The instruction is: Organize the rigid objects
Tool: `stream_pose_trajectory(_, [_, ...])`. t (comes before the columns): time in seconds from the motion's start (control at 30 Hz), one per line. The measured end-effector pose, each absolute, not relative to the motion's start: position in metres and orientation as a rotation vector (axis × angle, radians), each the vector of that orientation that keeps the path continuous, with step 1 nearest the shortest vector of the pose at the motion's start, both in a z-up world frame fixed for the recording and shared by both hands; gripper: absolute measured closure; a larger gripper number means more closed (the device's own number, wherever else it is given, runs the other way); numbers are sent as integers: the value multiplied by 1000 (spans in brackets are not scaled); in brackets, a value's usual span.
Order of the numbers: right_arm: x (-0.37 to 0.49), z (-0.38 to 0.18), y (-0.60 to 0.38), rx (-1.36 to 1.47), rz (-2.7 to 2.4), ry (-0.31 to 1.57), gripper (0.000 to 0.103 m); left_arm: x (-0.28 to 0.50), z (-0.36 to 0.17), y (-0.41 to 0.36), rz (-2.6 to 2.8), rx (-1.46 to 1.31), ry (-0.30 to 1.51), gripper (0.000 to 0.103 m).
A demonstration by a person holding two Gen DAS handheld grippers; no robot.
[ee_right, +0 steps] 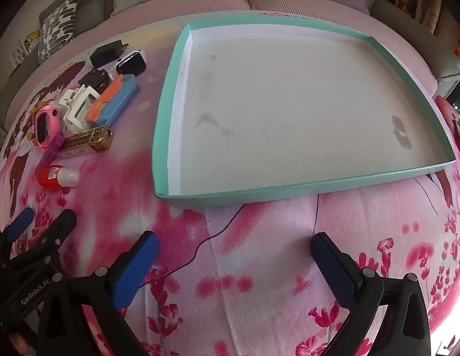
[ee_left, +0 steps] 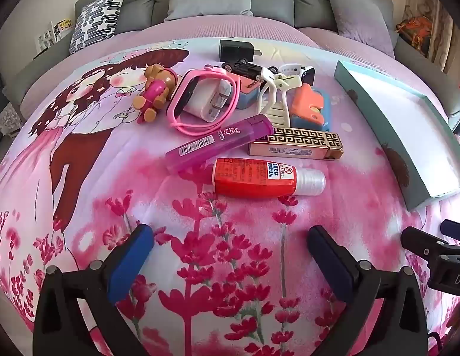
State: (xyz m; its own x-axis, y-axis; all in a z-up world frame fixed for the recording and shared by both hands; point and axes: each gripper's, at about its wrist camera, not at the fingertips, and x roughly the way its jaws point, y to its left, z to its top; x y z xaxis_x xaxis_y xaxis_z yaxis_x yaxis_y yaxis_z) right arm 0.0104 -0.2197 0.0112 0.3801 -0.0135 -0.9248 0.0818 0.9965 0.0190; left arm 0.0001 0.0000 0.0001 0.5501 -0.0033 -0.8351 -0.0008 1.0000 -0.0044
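I hold both hand-held grippers tilted steeply down, wide open and empty: left hand-held gripper [ee_left: 230, 255] facing the red bottle [ee_left: 259, 178], right hand-held gripper [ee_right: 234, 262] facing the teal tray [ee_right: 319, 187].

Grey sofa [ee_left: 271, 3] w/ cushions (1 patterned [ee_left: 96, 19]).

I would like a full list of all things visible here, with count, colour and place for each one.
tray: 1, teal rim, white inside, nothing in it, right of the pile
red bottle: 1, white cap, nearest the left gripper
purple tube: 1, behind the bottle
gold box: 1, right of the tube
pink watch: 1, around a white charger
toy dog: 1, brown and pink, pile's left
white clip: 1, pile's middle
black charger: 1, far end
blanket: 1, pink floral, under everything
left gripper: 1, open
right gripper: 1, open
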Motion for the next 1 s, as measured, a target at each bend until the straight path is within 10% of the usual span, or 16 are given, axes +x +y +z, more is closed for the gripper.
stream_pose_trajectory(1.0, [12, 7, -218, 67, -61, 1181, 0, -1, 2, 0, -26, 8, 954, 0])
